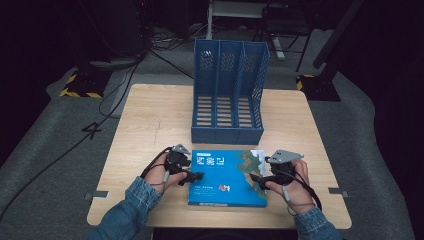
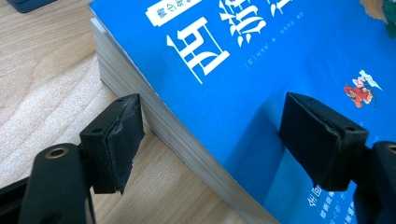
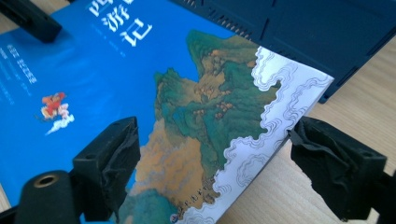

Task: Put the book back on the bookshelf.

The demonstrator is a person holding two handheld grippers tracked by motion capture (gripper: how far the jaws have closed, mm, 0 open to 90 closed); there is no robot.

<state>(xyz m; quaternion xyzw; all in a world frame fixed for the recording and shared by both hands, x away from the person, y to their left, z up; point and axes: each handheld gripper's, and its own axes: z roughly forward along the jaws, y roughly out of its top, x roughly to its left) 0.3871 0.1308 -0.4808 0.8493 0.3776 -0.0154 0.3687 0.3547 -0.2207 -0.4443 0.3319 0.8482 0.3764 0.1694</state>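
Our left hand-held gripper [image 2: 212,140] has its jaws spread wide over the left edge of the blue book [image 2: 289,84]: one pad sits just off the page block above the wood, the other hangs over the cover, and neither is pressing on it. The right hand-held gripper [image 3: 215,163] is spread too, straddling the book's right edge, with one pad over the painted mountain part of the cover and the other out past the white cloud-patterned edge, over bare wood. Nothing is pinched on either side.

From the high view, we've got the left hand-held gripper [image 1: 192,176] and the right hand-held gripper [image 1: 256,178] facing each other across the book [image 1: 227,177], which lies flat, cover up, near the front middle of the worktop [image 1: 150,120]. Just behind the book stands a blue file rack [image 1: 229,95] with three slots, its open side facing us, its base close to the book's far edge.
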